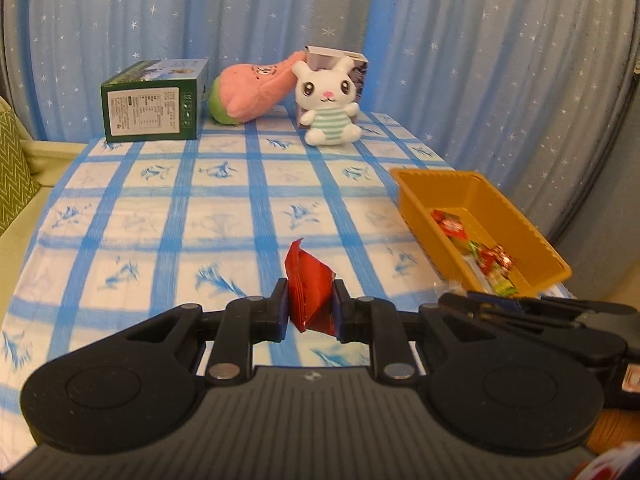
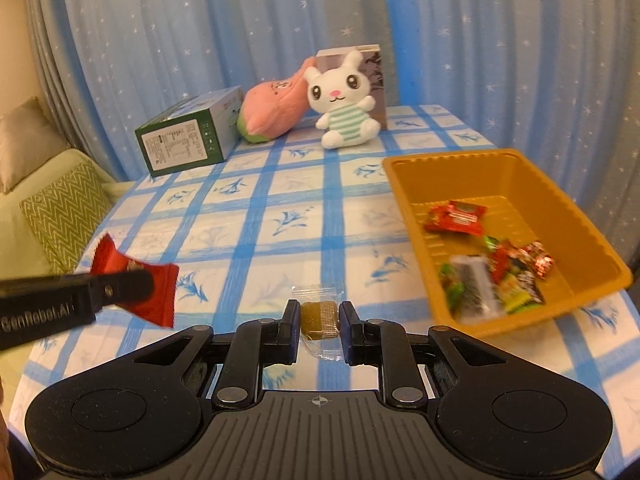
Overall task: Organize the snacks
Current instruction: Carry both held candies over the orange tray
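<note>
My left gripper (image 1: 311,307) is shut on a red snack packet (image 1: 310,286), held above the checked tablecloth; the same red snack packet (image 2: 134,280) shows at the left of the right wrist view. My right gripper (image 2: 319,322) is shut on a clear-wrapped brown candy (image 2: 320,318), also lifted off the cloth. The orange tray (image 2: 404,196) sits on the table's right side and holds several wrapped snacks (image 2: 496,272). In the left wrist view the orange tray (image 1: 424,216) lies to the right, with the right gripper's black fingers (image 1: 532,308) just in front of it.
At the far end of the table stand a green box (image 2: 184,148), a pink plush (image 2: 276,110) and a white bunny plush (image 2: 346,110) leaning on a small box (image 2: 376,76). A sofa with a green patterned cushion (image 2: 64,208) lies left. Blue starred curtains hang behind.
</note>
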